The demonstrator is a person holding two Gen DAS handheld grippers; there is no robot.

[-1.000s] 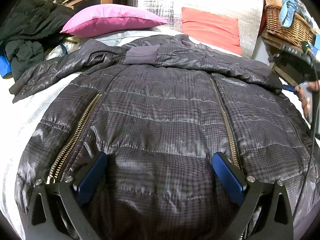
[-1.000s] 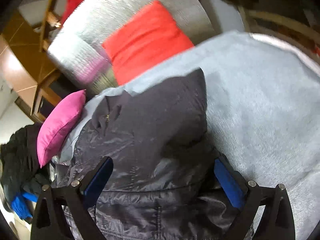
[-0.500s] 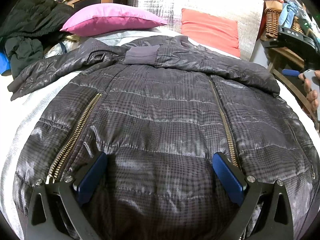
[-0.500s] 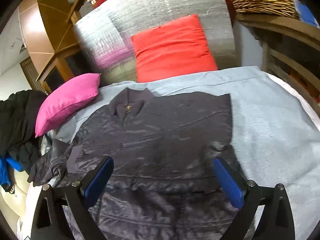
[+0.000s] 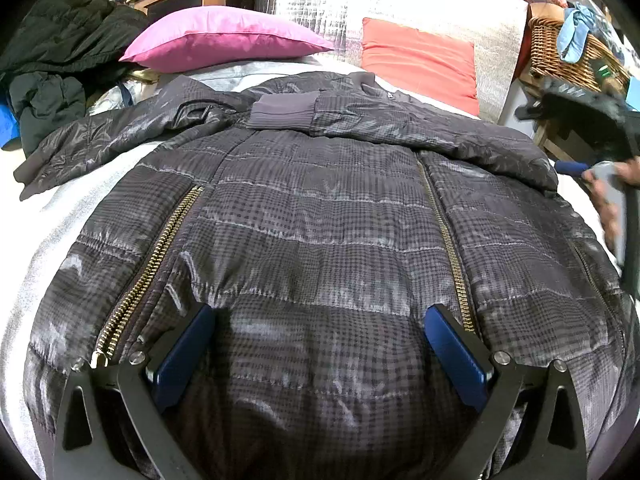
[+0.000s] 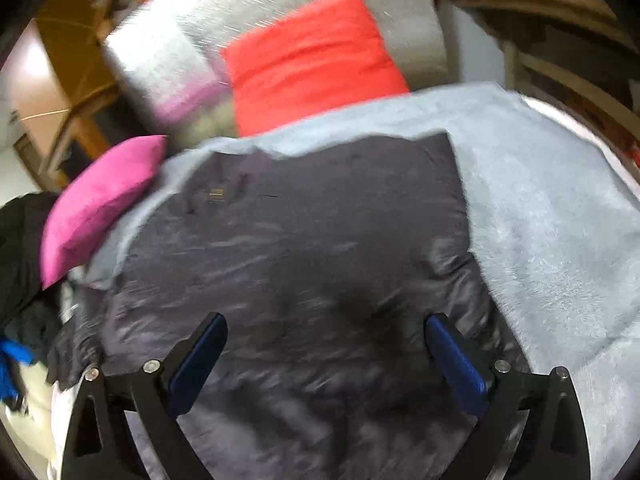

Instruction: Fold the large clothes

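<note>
**Jacket spread on bed, one sleeve folded across, most of the fold still to do**

Dark quilted checked jacket (image 5: 320,216) lying flat on a pale grey bed cover (image 6: 560,240), hem toward the cameras, collar toward a pink pillow (image 5: 220,40) and an orange-red cushion (image 5: 420,60) at the head of the bed. Two brass zips running up the body. One sleeve already laid across the chest below the collar, its ribbed cuff (image 5: 284,110) near the middle. Other sleeve (image 5: 100,140) stretched out sideways toward a heap of dark clothes (image 5: 52,60), apparently not yet folded in. Body at full length, no crosswise fold visible.

Left gripper (image 5: 320,344) low over the hem area, blue pads (image 5: 180,356) spread wide, nothing between them; unclear whether touching the fabric or just above it. Right gripper (image 6: 324,356) over the jacket's shoulder side, likewise wide apart and holding nothing; that view smeared by motion blur, so fine detail unreadable. In the left view, a hand (image 5: 608,200) with that tool at the jacket's far edge beside a wicker basket (image 5: 572,56).

Judged progress: early, roughly a first step done. Likely remaining: bringing in the outstretched sleeve, folding the sides, then doubling the body from hem to collar. Padded, slippery-looking fabric probably inclined to spring back open.
</note>
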